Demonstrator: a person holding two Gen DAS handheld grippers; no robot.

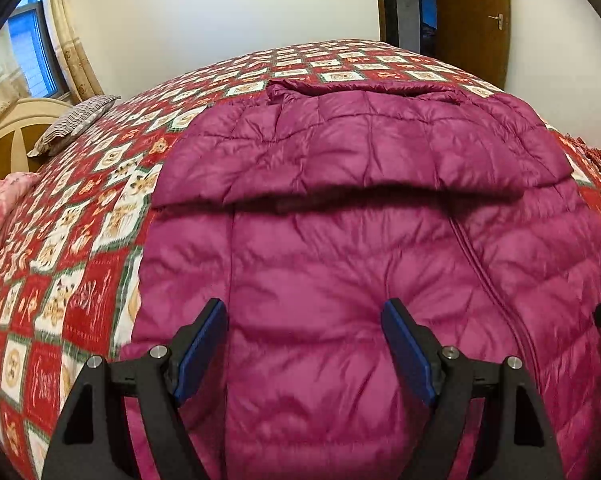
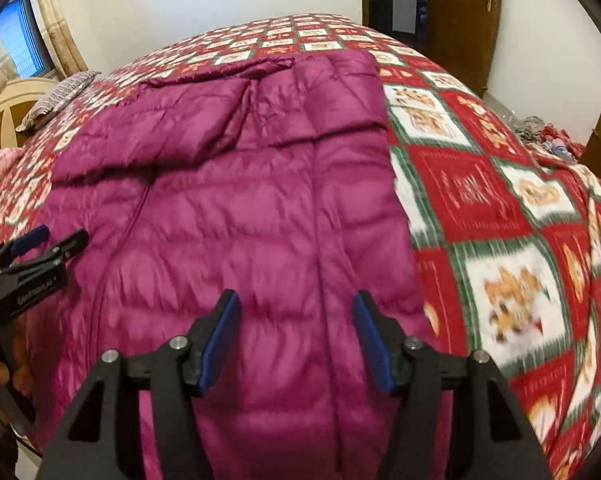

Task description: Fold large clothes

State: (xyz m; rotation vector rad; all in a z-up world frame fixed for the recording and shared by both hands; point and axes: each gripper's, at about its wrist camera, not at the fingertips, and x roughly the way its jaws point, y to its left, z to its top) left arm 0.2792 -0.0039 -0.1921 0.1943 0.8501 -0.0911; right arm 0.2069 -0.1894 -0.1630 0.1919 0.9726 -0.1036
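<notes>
A large magenta quilted down jacket (image 1: 340, 248) lies flat on the bed, zipper up, with its upper part folded down across the body as a thick flap (image 1: 360, 152). My left gripper (image 1: 304, 308) hovers above the jacket's lower left area, jaws open, nothing between its blue pads. My right gripper (image 2: 296, 300) hangs over the jacket (image 2: 240, 208) near its right edge, also open and empty. The left gripper (image 2: 48, 240) shows at the left edge of the right wrist view, above the jacket's other side.
The bed carries a red, white and green patterned quilt (image 2: 480, 200). A striped pillow (image 1: 76, 124) and a headboard (image 1: 16, 128) lie far left, pink bedding (image 1: 0, 200) beside them. A brown door (image 1: 472, 20) stands behind the bed; clutter (image 2: 548, 136) lies on the floor at right.
</notes>
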